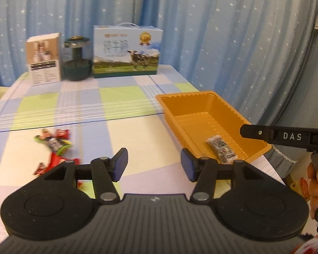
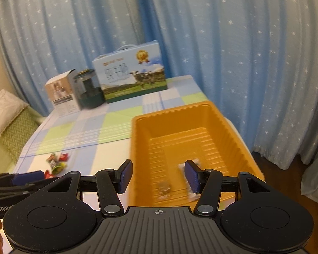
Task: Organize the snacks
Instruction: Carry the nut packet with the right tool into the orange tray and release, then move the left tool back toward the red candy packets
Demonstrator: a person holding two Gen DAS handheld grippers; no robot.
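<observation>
- The left gripper (image 1: pixel 153 165), with blue-padded black fingers, hangs above the checked pastel tablecloth (image 1: pixel 120 131), jaws spread apart and holding nothing.
- The right gripper (image 2: pixel 158 176) hovers over the near end of the ribbed orange plastic tray (image 2: pixel 239 135), its jaws likewise apart and empty.
- A small grey-and-white wrapped snack packet (image 1: pixel 221 149) lies flat on the tray floor near the front wall (the right wrist view shows a second blurred item beside it, too smeared to identify).
- A loose heap of red, green and black wrapped candies (image 1: pixel 53 148) sits on the cloth, well apart from the tray, to its left.
- At the far edge stand a blue cow-printed milk carton with a handle (image 1: pixel 126 51), a dark green jar-like container (image 1: pixel 76 60) and a small white cardboard box (image 1: pixel 43 59).
</observation>
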